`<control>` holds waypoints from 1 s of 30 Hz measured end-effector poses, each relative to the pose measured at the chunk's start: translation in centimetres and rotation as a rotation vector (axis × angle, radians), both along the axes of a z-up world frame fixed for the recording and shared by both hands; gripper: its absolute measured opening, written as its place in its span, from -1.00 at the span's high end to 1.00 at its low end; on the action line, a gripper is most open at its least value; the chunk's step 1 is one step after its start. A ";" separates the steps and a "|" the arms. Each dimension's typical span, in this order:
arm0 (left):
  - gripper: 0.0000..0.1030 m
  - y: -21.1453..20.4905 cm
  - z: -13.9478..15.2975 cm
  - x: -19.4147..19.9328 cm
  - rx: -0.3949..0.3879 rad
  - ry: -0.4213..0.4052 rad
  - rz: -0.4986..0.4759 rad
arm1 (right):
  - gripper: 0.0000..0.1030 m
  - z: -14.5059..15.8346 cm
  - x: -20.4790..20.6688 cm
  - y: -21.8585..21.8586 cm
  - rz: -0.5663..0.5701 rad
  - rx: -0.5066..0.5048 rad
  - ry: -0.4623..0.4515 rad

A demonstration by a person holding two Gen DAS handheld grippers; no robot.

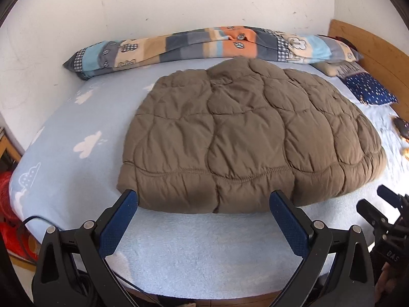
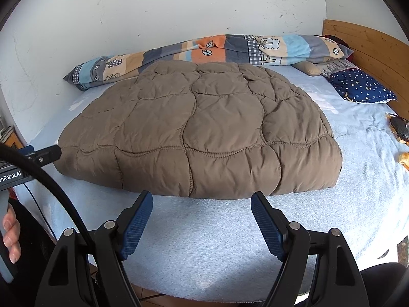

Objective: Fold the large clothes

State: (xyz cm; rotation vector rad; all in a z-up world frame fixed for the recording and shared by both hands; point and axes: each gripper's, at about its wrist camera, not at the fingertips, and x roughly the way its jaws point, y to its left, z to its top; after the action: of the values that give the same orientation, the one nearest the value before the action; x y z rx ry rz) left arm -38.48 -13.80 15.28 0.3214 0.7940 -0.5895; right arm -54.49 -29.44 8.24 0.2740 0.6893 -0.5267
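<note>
A brown quilted garment [image 1: 245,133] [image 2: 204,128] lies folded in a thick bundle on the light blue bed sheet [image 1: 194,250] [image 2: 204,250]. My left gripper [image 1: 203,199] stands open at the bundle's near edge, its blue-padded fingers straddling the left part of that edge with nothing pressed between them. My right gripper [image 2: 202,199] is open too, just short of the near edge, right of the middle. In the right wrist view the left gripper's fingertip [image 2: 49,152] shows at the bundle's near left corner.
A rolled patchwork blanket [image 1: 204,46] [image 2: 217,48] lies along the wall behind the garment. A navy starred pillow [image 1: 370,92] [image 2: 360,87] rests by the wooden headboard [image 2: 370,48]. Small dark and orange objects [image 2: 398,128] sit at the right. A hand [image 2: 11,235] shows lower left.
</note>
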 end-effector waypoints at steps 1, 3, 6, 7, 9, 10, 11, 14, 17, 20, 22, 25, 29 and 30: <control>-1.00 0.0 0.0 0.0 0.021 -0.023 0.023 | -0.61 0.0 0.0 0.0 0.000 0.000 -0.001; -1.00 -0.1 0.1 -0.2 0.065 -0.076 0.046 | -0.61 0.0 0.0 -0.1 0.002 0.002 -0.002; -1.00 -0.1 0.0 -0.4 0.096 -0.097 0.059 | -0.61 0.0 0.1 -0.1 -0.001 -0.003 0.002; -1.00 -0.2 -0.1 -0.4 0.105 -0.102 0.056 | -0.61 0.0 0.1 -0.2 -0.002 -0.006 0.006; -1.00 -0.2 -0.3 -0.4 0.120 -0.105 0.058 | -0.61 -0.1 0.2 -0.3 -0.012 -0.013 0.018; -1.00 -0.2 -0.3 -0.5 0.127 -0.110 0.058 | -0.61 -0.1 0.3 -0.4 -0.018 -0.014 0.023; -1.00 -0.2 -0.4 -0.5 0.132 -0.113 0.058 | -0.61 -0.2 0.3 -0.4 -0.023 -0.015 0.026; -1.00 -0.4 -0.6 -0.5 0.138 -0.111 0.053 | -0.65 -0.3 0.4 -0.3 -0.038 -0.031 0.042; -1.00 -0.5 -0.6 -0.7 0.147 -0.120 0.050 | -0.71 -0.4 0.5 -0.2 -0.056 -0.054 0.063; -1.00 -0.7 -0.7 -0.9 0.158 -0.133 0.046 | -0.72 -0.6 0.6 -0.4 -0.064 -0.060 0.088; -1.00 -0.8 -0.9 -1.0 0.163 -0.133 0.043 | -0.72 -0.6 0.6 -0.3 -0.070 -0.063 0.094; -1.00 -0.9 -1.0 -1.1 0.173 -0.138 0.042 | -0.73 -0.6 0.5 -0.4 -0.076 -0.064 0.097; -1.00 -0.8 -0.9 -1.2 0.172 -0.140 0.043 | -0.74 -0.8 0.5 -0.3 -0.081 -0.066 0.108; -1.00 -0.8 -0.9 -1.2 0.172 -0.141 0.044 | -0.75 -0.8 0.5 -0.3 -0.082 -0.068 0.110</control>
State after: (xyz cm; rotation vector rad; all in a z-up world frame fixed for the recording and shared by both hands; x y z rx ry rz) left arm -39.68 -14.60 14.37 0.4970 0.7154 -0.4533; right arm -53.95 -29.70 7.46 0.2115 0.7681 -0.6461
